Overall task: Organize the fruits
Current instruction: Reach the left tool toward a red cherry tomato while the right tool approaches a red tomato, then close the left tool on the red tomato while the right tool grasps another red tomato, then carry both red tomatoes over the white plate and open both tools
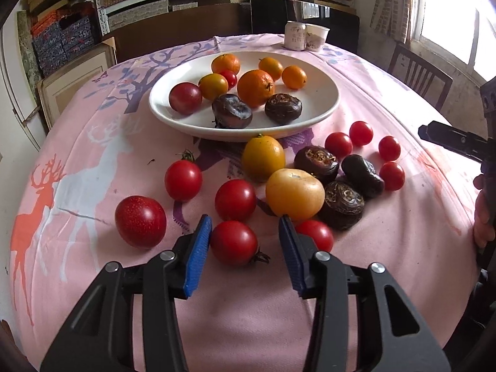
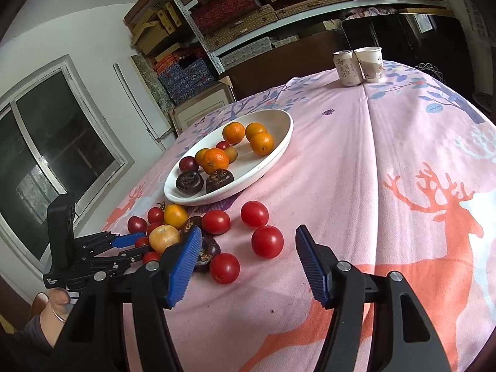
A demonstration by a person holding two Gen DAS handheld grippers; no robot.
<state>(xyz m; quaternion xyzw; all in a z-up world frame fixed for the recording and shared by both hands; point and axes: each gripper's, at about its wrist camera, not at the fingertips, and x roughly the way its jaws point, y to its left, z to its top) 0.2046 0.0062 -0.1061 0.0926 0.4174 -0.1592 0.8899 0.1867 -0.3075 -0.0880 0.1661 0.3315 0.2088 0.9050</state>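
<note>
A white bowl [image 1: 322,110] [image 2: 279,152] on the pink tablecloth holds oranges, small tomatoes and two dark water chestnuts. In front of it lie loose red tomatoes, a yellow tomato [image 1: 294,193], an orange-yellow fruit [image 1: 263,157] and dark water chestnuts [image 1: 341,204]. My left gripper [image 1: 245,232] is open, its blue pads on either side of a red tomato [image 1: 234,243]; it also shows in the right wrist view [image 2: 133,245]. My right gripper [image 2: 248,243] is open and empty above the cloth, near red tomatoes [image 2: 267,241]. Its tip shows at the right edge of the left wrist view [image 1: 455,142].
A drink can [image 1: 294,35] [image 2: 347,68] and a paper cup [image 1: 316,37] [image 2: 370,63] stand at the table's far side. A wooden chair [image 1: 418,74] is by the window. Shelves of boxes line the back wall.
</note>
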